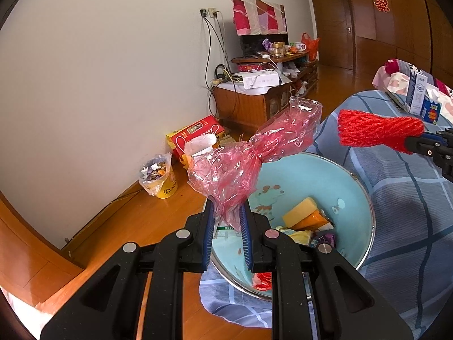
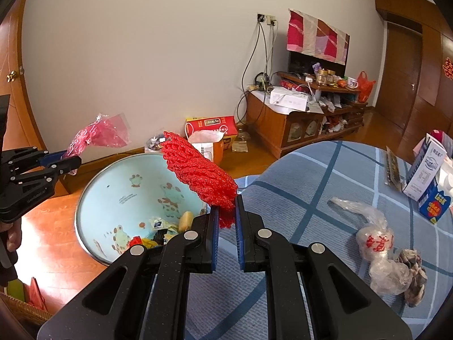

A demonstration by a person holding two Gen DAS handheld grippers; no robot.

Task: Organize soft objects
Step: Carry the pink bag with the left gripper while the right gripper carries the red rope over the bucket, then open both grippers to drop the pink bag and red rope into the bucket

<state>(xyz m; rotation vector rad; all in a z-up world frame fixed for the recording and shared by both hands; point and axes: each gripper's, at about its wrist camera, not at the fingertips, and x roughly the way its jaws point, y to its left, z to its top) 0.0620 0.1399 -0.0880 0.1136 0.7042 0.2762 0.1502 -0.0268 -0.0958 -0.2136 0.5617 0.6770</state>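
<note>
1. Your left gripper point(image 1: 228, 212) pinches the lower end of a crumpled pink cellophane bag point(image 1: 254, 153) between its blue pads; the bag stands up and leans right above the basin.
2. Your right gripper point(image 2: 226, 212) clamps the tail of a red knitted mesh piece point(image 2: 198, 170), which rises up and to the left from the jaws, over the basin's near rim.
3. The light-blue basin point(image 2: 119, 187), printed with cartoon animals, sits at the edge of the blue plaid cloth point(image 2: 311, 187) and overhangs the wooden floor point(image 1: 136, 221).
4. Inside the basin lie a yellow sponge point(image 1: 300, 211), an orange packet and other small wrapped items.
5. On the cloth to your right lies a clear plastic bag with red characters point(image 2: 376, 243), beside a crumpled grey wad point(image 2: 413, 272).
6. A blue-and-white carton point(image 2: 427, 175) stands upright farther right.
</note>
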